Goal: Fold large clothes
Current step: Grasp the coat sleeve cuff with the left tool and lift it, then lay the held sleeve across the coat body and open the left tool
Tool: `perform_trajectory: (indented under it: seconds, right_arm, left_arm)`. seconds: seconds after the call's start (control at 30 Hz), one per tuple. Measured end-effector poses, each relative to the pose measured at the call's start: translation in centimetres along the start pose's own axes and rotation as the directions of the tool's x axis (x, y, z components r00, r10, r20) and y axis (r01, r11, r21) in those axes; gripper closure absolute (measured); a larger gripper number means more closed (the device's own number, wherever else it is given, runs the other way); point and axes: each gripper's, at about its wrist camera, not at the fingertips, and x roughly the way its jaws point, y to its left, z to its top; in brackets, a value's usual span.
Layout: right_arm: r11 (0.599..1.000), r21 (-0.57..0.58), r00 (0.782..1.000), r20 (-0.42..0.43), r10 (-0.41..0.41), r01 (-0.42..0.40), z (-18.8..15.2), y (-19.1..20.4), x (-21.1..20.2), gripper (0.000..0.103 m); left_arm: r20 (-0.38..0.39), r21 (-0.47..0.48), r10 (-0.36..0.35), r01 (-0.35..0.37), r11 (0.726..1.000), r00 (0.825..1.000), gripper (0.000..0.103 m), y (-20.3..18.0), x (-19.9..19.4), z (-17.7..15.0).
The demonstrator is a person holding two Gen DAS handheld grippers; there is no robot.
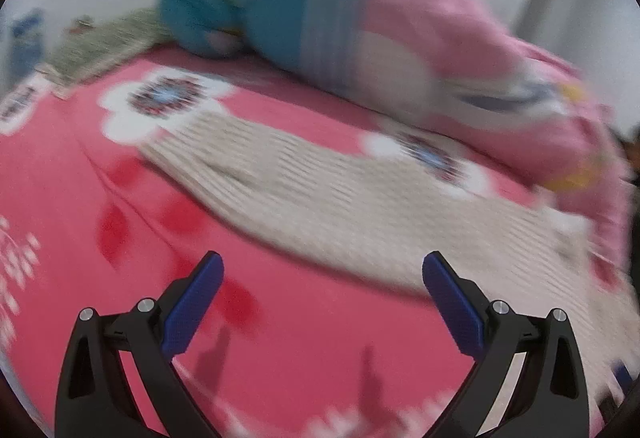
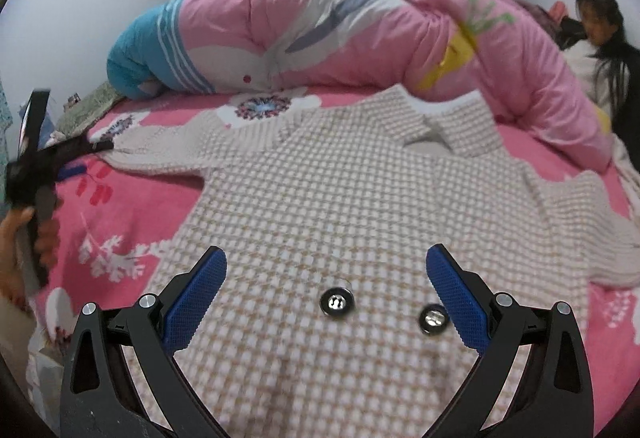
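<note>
On pink floral bedsheet (image 2: 132, 206): checked beige garment (image 2: 340, 206) spread flat, sleeve (image 1: 320, 194) stretched out | left gripper (image 1: 322, 270) wide open, empty, above sheet beside sleeve | right gripper (image 2: 326, 266) wide open, empty, over garment's buttons (image 2: 337, 302)

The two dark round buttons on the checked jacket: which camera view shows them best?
The right wrist view. Both buttons lie sharp on the checked jacket, between the open right gripper fingers. The left wrist view, blurred, shows only a sleeve, no buttons.
</note>
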Motion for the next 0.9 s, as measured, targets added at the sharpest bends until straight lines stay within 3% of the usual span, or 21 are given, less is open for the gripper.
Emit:
perform_trajectory:
  seconds: [0.13, 0.23, 0.37, 0.47, 0.57, 0.67, 0.77, 0.83, 0.9]
  right_arm:
    - [0.999, 0.015, 0.999, -0.039, 0.029, -0.028, -0.8, -0.1, 2.0, 0.007]
    - [1.0, 0.015, 0.998, -0.059, 0.02, -0.019, -1.2, -0.4, 3.2, 0.007]
    - [1.0, 0.029, 0.998, -0.063, 0.012, -0.01, -1.7, -1.3, 3.8, 0.007]
    - [0.998, 0.065, 0.997, -0.073, 0.023, -0.018, -2.1, -2.3, 4.2, 0.007]
    - [0.993, 0.113, 0.996, -0.073, 0.043, -0.035, -2.2, -3.3, 4.6, 0.007]
    - [0.988, 0.146, 0.996, -0.068, 0.056, -0.046, -2.3, -4.0, 4.4, 0.007]
    - [0.986, 0.159, 0.997, -0.056, 0.052, -0.043, -2.4, -4.6, 3.5, 0.007]
    - [0.988, 0.15, 0.999, -0.031, 0.028, -0.023, -2.6, -4.9, 2.1, 0.007]
    - [0.99, 0.138, 1.0, -0.005, -0.019, 0.02, -2.6, -5.4, 0.5, 0.007]
  left_arm:
    - [-0.059, -0.089, 0.138, -0.143, 0.986, 0.989, 0.006, 2.4, 5.7, 2.5]
    - [-0.12, -0.147, 0.173, -0.19, 0.971, 0.978, 0.016, 4.0, 8.5, 2.7]
    - [-0.097, -0.144, 0.291, -0.303, 0.942, 0.952, 0.047, 4.4, 9.6, 3.1]
    - [-0.067, -0.114, 0.372, -0.377, 0.919, 0.926, 0.085, 3.7, 9.3, 3.7]
    - [-0.029, -0.096, 0.392, -0.393, 0.914, 0.919, 0.094, 2.8, 8.1, 4.7]
    - [0.065, -0.051, 0.383, -0.381, 0.923, 0.921, 0.095, 0.1, 4.7, 5.8]
    - [0.186, 0.045, 0.318, -0.331, 0.942, 0.93, 0.095, -4.9, -0.3, 6.5]
    - [0.267, 0.137, 0.214, -0.257, 0.957, 0.94, 0.095, -9.9, -4.7, 6.5]
    - [0.299, 0.203, 0.113, -0.179, 0.963, 0.948, 0.095, -13.6, -7.4, 6.3]
